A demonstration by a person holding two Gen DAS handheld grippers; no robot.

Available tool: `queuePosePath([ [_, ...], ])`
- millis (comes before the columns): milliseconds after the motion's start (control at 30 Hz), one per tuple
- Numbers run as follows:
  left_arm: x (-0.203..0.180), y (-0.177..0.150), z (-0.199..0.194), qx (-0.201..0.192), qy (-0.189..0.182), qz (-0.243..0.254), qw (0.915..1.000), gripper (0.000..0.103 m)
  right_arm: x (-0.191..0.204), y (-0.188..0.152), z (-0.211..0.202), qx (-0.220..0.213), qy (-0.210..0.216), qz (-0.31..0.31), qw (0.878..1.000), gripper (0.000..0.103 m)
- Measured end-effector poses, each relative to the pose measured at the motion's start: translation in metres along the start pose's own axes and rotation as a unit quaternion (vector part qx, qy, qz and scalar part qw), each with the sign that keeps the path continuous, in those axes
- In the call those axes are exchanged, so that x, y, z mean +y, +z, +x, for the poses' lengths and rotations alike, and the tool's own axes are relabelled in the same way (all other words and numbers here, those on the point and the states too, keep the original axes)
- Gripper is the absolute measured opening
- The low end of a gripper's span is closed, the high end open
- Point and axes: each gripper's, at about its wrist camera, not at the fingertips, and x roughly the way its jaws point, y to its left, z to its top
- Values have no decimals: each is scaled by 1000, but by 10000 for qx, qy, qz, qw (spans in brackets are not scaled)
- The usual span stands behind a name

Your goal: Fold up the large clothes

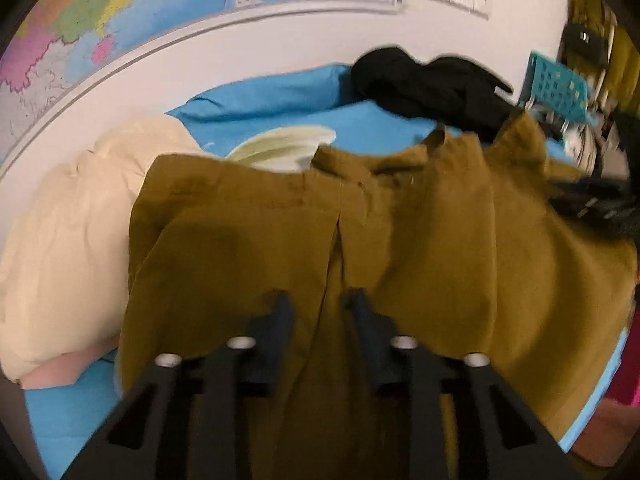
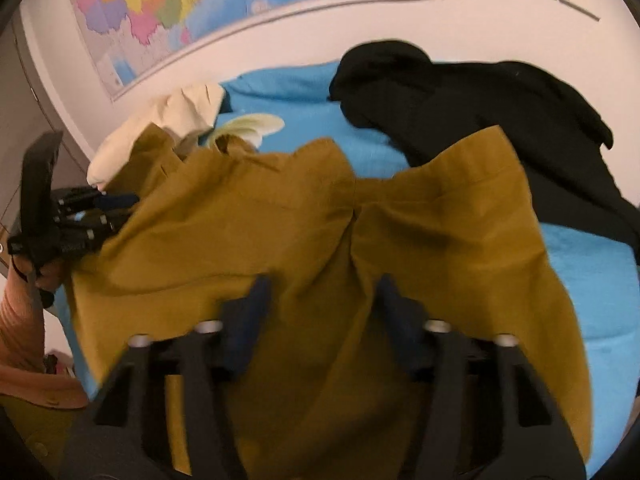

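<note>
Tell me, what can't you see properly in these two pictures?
- Mustard garment: near end cut off behind the left gripper, left wrist view.
- Right gripper: whether its pads pinch cloth, blurred, right wrist view.
- Black clothes: what kind, bunched up.
- Wall map: words too small, top cut off.
- Blue sheet: mostly covered.

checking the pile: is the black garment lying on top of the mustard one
No, in the right wrist view the mustard garment overlaps the black garment.
</note>
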Motion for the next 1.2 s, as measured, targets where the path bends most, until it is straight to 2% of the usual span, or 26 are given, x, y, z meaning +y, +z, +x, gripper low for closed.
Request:
queuePosePath([
  [67,5,4,1,2,-129,-130,9998,8,5,-3,1,-79,-98,-124,9998,17],
  [133,12,10,3,22,-200,-305,9993,5,7,1,-7,-270,-202,-159,9993,6],
  [200,17,16,-5,-135,-264,-509,9983,4,7,11,-34,-919,-295,-76,9953,6],
  [300,27,27,-26,-635,-197,-836,9943,3,14,17,-66,-1711,-404,-109,9844,6],
  [333,32,29,-32,-771,-150,-937,9925,2,16,18,-67,-1740,-453,-177,9835,6],
  [367,33,30,-32,-845,-109,-975,9916,3,19,18,-59,-1552,-551,-297,9859,6],
  [500,37,24,-6,-355,-50,-986,9945,3,6,11,-9,-625,-693,-211,9954,8],
  [600,40,16,3,-250,5,-1021,9945,5,3,5,9,-365,-702,-185,9967,10],
  [633,41,14,2,-285,6,-1036,9942,11,3,5,10,-357,-734,-193,9965,11],
  [667,43,14,0,-298,21,-1053,9940,21,3,5,11,-341,-736,-192,9965,11],
  [700,43,14,-1,-330,58,-1051,9939,26,2,6,11,-333,-720,-158,9967,11],
  [733,43,13,-4,-384,125,-1036,9938,30,-1,5,12,-330,-710,-114,9969,12],
  [800,42,11,-10,-478,165,-987,9938,32,-3,4,9,-338,-677,5,9971,18],
  [833,39,9,-16,-569,139,-933,9939,37,-4,5,5,-375,-692,54,9969,28],
  [867,35,7,-20,-654,134,-892,9938,43,-4,4,-1,-484,-681,107,9964,44],
  [900,33,8,-23,-711,138,-858,9937,46,-4,3,-7,-572,-631,132,9963,50],
  [1033,17,-1,-39,-931,91,-614,9937,52,1,0,-38,-919,-333,190,9950,51],
  [1200,4,-8,-44,-939,109,-436,9946,53,8,-8,-61,-1152,-161,205,9930,51],
])
